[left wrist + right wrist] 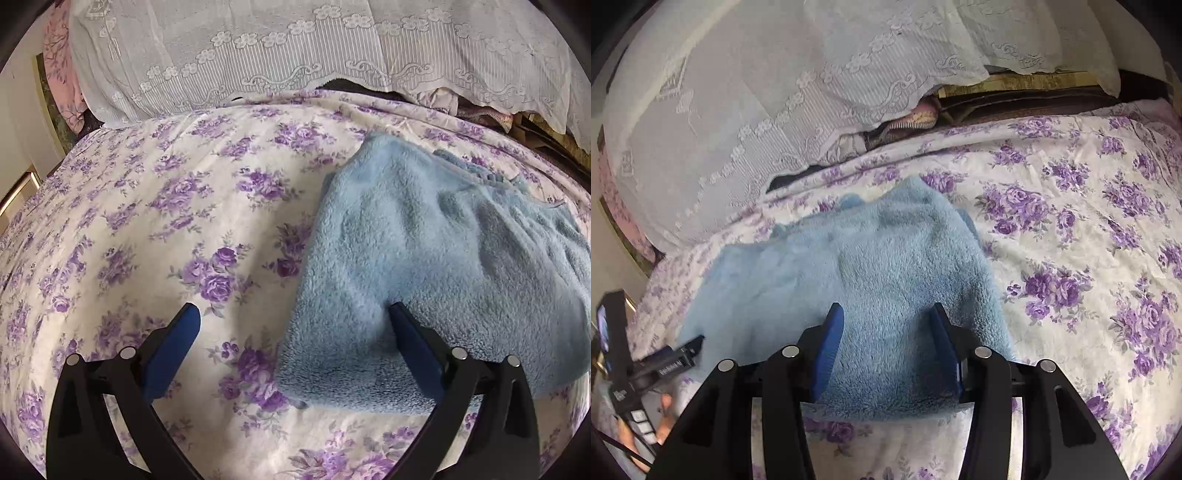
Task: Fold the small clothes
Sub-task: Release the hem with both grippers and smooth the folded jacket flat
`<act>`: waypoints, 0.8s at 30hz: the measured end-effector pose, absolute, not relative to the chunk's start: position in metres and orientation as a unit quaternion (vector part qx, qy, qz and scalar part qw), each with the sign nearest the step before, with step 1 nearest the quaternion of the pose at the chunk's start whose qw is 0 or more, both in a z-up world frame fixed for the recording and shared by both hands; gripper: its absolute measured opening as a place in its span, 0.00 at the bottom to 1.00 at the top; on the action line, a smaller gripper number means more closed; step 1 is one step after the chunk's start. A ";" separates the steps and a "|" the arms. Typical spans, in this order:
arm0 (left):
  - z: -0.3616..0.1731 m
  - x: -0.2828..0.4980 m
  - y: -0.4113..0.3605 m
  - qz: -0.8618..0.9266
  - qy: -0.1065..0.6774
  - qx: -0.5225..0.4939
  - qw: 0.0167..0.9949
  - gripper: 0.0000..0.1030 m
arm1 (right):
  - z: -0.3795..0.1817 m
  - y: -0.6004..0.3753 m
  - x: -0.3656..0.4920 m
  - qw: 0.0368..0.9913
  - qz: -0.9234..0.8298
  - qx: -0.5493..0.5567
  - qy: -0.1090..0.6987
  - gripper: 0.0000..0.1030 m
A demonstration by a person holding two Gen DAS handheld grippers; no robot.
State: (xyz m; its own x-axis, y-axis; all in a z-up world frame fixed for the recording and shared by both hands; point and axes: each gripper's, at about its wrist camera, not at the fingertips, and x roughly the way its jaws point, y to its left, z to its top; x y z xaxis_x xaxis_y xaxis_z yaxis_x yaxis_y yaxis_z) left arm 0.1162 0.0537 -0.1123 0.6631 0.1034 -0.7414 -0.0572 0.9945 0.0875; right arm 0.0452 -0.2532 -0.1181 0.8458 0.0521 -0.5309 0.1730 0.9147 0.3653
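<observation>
A light blue fleece garment [436, 258] lies folded on a bed with a white sheet printed with purple roses [155, 206]. My left gripper [293, 314] is open and empty; its right finger rests on the garment's near left corner, its left finger is over bare sheet. In the right wrist view the same garment [857, 266] lies straight ahead. My right gripper [886, 314] is open, with both blue pads over the garment's near edge and nothing clamped. The left gripper's body and the hand holding it [642, 373] show at the lower left of that view.
White lace fabric [295, 66] covers a pile along the far side of the bed, also in the right wrist view [746, 96]. Pink cloth [59, 74] hangs at far left. A dark headboard edge [1034, 99] runs behind. Floral sheet [1089, 240] extends to the garment's right.
</observation>
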 end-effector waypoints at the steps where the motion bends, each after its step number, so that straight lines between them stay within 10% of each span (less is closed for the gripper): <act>1: -0.110 0.115 0.055 0.044 0.406 0.026 0.913 0.96 | -0.117 -0.255 0.044 0.939 -0.033 0.207 0.273 0.49; 24: -0.080 0.073 0.009 -0.014 0.365 0.057 0.929 0.96 | -0.121 -0.285 0.010 0.924 -0.045 0.271 0.264 0.63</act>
